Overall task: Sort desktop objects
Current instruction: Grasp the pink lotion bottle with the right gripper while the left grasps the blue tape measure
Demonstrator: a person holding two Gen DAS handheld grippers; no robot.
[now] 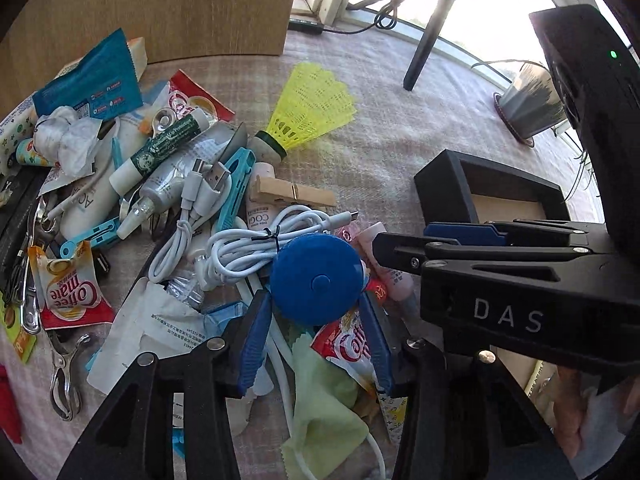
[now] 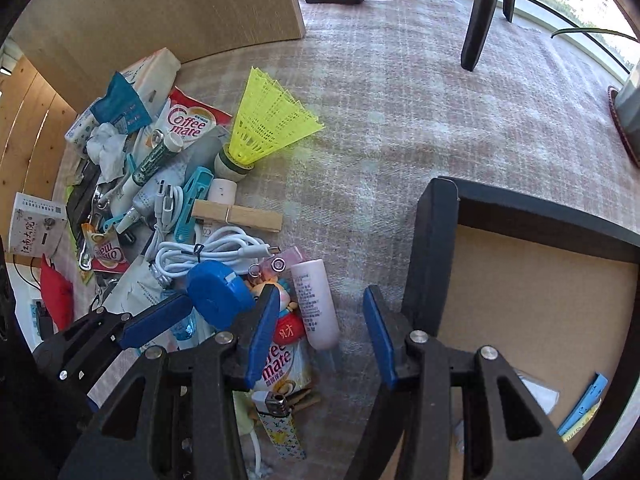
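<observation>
A pile of small objects lies on a checked cloth. A round blue tape measure (image 1: 316, 278) sits on top, between the blue pads of my left gripper (image 1: 316, 308), which is shut on its sides. It also shows in the right wrist view (image 2: 218, 294), held by the left gripper's fingers (image 2: 156, 320). My right gripper (image 2: 320, 320) is open and empty, above a pink tube (image 2: 316, 304), beside a black tray (image 2: 432, 248). The right gripper (image 1: 400, 252) also shows in the left wrist view.
A yellow shuttlecock (image 1: 308, 114), wooden clothespin (image 1: 296, 194), white cables (image 1: 248, 240), Coffee mate sachets (image 1: 68, 292), metal clip (image 1: 64, 372), lighter (image 2: 276, 420). The tray holds a blue strip (image 2: 584, 404). A wooden board (image 1: 180, 4) stands behind. A chair leg (image 2: 480, 12) at the back.
</observation>
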